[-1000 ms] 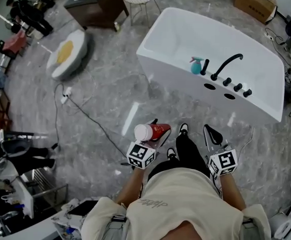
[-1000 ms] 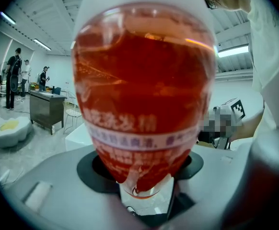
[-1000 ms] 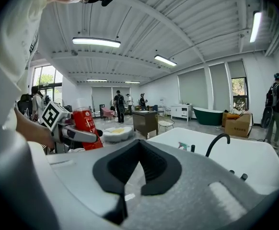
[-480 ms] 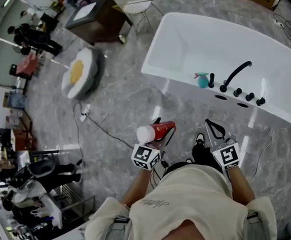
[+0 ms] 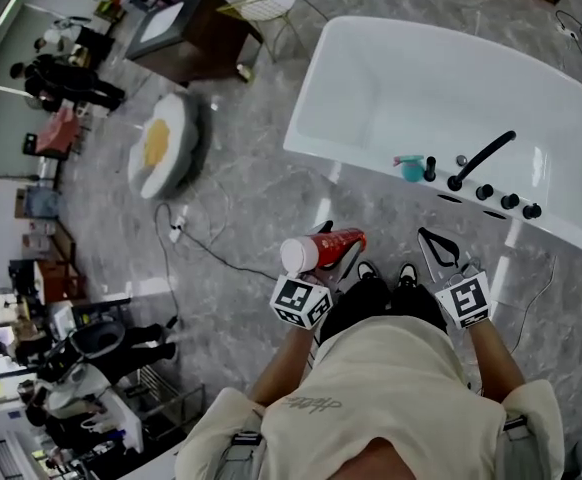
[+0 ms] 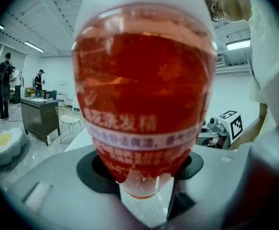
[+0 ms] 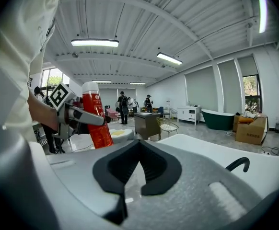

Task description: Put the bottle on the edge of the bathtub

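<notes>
Carry step, I judge: my left tongs (image 5: 333,251) pinch the bottle (image 6: 144,90) short of the bathtub's (image 5: 371,163) near rim. My right tongs (image 5: 434,245) are pressed together, empty. Next, stand it upright there.

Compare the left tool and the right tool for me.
The left tool is shut on the red bottle; the right tool is shut on nothing. The left tool's jaws stand apart around the bottle; the right tool's tips meet. Both point toward the white bathtub.
</notes>
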